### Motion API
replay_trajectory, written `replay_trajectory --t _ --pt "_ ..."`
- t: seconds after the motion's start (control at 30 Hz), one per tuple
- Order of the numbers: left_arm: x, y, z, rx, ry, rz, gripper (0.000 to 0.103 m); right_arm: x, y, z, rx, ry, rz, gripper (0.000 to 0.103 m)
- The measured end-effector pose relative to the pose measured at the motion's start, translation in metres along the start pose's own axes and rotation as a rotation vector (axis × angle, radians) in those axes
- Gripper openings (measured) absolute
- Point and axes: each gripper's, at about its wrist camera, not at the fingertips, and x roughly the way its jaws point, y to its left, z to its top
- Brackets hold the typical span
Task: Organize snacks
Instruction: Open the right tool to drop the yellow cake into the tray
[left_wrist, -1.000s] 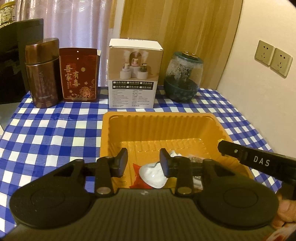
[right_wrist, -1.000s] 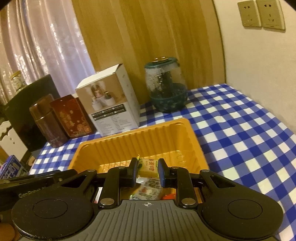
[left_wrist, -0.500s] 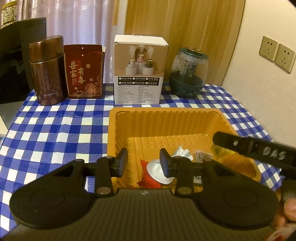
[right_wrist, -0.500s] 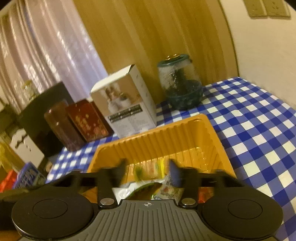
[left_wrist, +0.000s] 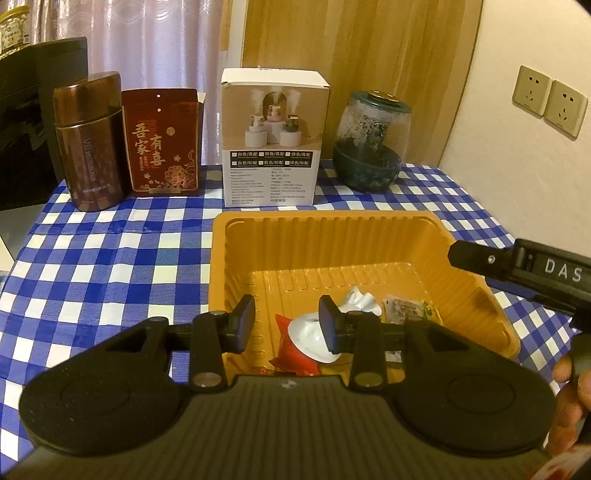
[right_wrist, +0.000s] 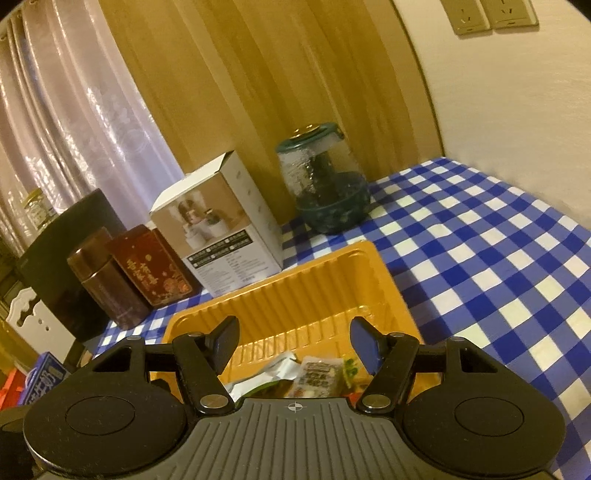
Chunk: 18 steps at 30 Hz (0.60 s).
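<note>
Our left gripper (left_wrist: 287, 325) hangs tilted downward, fingers slightly parted and empty; our right gripper (right_wrist: 293, 343) gapes wide, empty.

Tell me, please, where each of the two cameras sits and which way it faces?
Left wrist: on the left gripper, above the orange tray's near edge, facing the white box; the other gripper and a hand show at right.
Right wrist: on the right gripper, jaws apart and empty, looking over the tray from its right, tilted, toward the curtain.
Shared: tray, snack packets, box, glass jar, brown tin.
</note>
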Motion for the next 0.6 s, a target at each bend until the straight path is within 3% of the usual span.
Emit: replay_trajectory --t 0.6 --pt "-0.039 -0.012 -0.016 0.031 -0.029 -0.031 0.034 -0.036 -0.002 -0.012 -0.059 -0.048 -0.053 0.066"
